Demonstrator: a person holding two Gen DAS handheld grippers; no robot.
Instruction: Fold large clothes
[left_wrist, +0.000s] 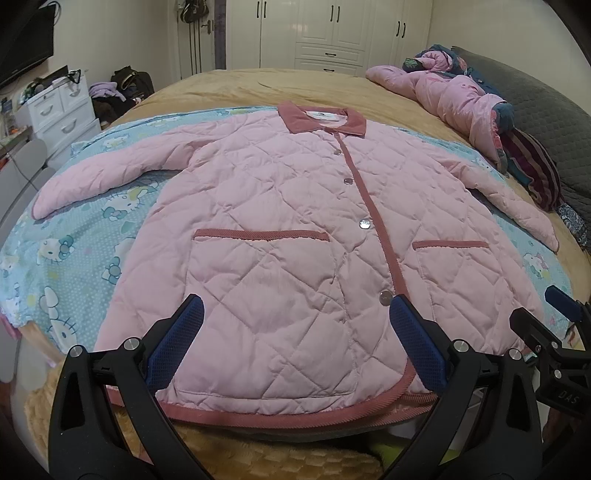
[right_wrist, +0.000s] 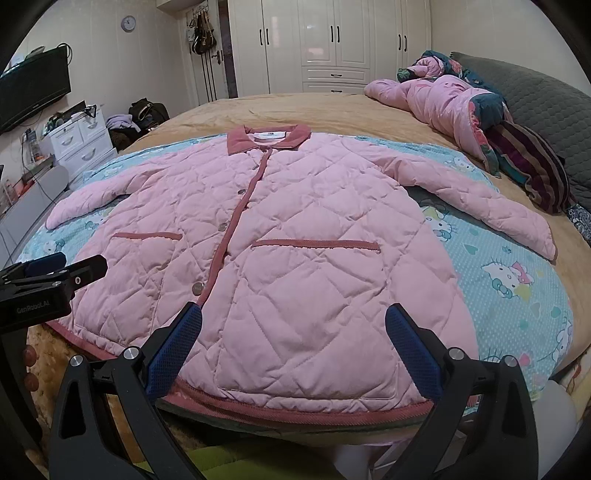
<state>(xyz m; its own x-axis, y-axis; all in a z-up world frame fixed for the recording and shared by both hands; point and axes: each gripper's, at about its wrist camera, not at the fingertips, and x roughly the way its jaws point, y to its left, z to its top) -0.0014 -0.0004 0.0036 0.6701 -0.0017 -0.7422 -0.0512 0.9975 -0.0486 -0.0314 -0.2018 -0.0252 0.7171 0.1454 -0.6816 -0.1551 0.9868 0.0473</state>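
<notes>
A pink quilted jacket (left_wrist: 280, 229) (right_wrist: 295, 236) with a darker pink collar, placket and pocket trims lies flat and buttoned on the bed, front up, both sleeves spread outward. My left gripper (left_wrist: 295, 314) hovers open just above the hem, left of the button line, holding nothing. My right gripper (right_wrist: 293, 321) hangs open over the hem on the jacket's right half, also holding nothing. Each gripper shows at the edge of the other's view: the right gripper (left_wrist: 554, 321), the left gripper (right_wrist: 62, 269).
Under the jacket lies a light blue cartoon-cat sheet (left_wrist: 74, 236) (right_wrist: 509, 280) on a tan bedspread (left_wrist: 258, 85). A heap of other clothes (left_wrist: 461, 96) (right_wrist: 461, 107) and a grey pillow (right_wrist: 546, 107) sit at the far right. White drawers (left_wrist: 62, 110) and wardrobes (right_wrist: 332, 40) line the room.
</notes>
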